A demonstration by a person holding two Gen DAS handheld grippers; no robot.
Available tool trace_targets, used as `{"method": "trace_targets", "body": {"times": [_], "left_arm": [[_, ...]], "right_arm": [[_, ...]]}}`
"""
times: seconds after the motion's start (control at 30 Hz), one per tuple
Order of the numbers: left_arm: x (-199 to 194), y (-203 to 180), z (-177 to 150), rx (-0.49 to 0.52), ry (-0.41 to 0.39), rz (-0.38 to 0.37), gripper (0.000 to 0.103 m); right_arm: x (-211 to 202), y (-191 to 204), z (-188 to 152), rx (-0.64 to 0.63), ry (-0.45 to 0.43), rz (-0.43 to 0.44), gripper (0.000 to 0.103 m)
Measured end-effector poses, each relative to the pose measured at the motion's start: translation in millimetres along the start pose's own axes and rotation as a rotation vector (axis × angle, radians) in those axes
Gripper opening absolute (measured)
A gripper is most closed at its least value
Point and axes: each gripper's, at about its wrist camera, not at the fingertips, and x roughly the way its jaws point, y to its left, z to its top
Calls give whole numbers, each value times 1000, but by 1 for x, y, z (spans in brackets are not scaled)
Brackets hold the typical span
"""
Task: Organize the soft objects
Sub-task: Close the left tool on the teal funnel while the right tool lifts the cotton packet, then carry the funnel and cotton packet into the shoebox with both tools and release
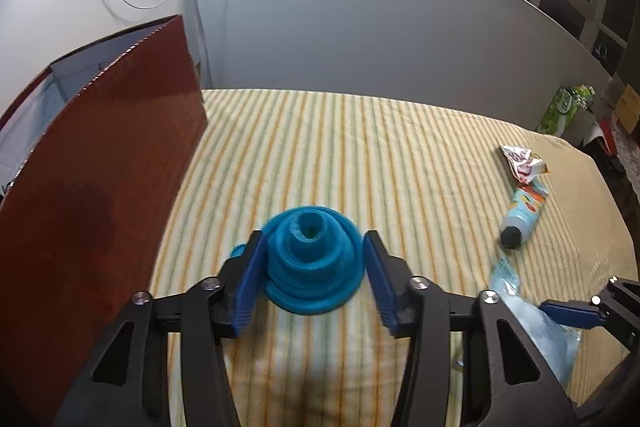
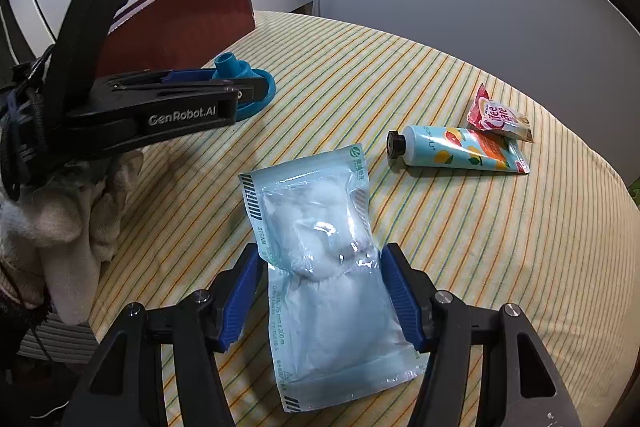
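Note:
A blue collapsible funnel-like soft object (image 1: 312, 259) stands on the striped cloth, between the open fingers of my left gripper (image 1: 314, 279); the pads flank it without visibly pressing. It also shows in the right wrist view (image 2: 244, 83) beside the left gripper (image 2: 224, 83). A pale blue sealed pouch of white cotton (image 2: 328, 267) lies flat between the open fingers of my right gripper (image 2: 320, 295), which straddle it. The pouch (image 1: 532, 323) and a right fingertip (image 1: 572, 311) show at the left view's right edge.
A brown cardboard box (image 1: 100, 187) stands open at the left, also in the right wrist view (image 2: 188, 23). A hand cream tube (image 2: 456, 149) and a small sachet (image 2: 500, 117) lie at the right on the striped tablecloth (image 2: 440, 267). A grey partition (image 1: 380, 27) stands behind.

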Motion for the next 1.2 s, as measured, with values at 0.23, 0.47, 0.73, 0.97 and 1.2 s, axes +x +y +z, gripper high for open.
{"method": "trace_targets", "body": {"times": [0.23,0.47,0.73,0.97,1.2], "left_arm": [[0,-1,0,19,-14,7,33],[-5,0,-1,17,-13,-12,30],[-32,-5,-10,15,-32,-82,30],[-61,-6,-16,29,-59,-113,30],[-105,3,-10,40,-106,-147,30]], "right_arm": [[-3,2,-1,-17,6,-16,56],[-4,-1,0,-3,10,-24,41],[-10,1,-7,17,13,-9,36],[-23,2,-13,49,-15,-12,34],[-55,6,1,53,-76,1,34]]}}
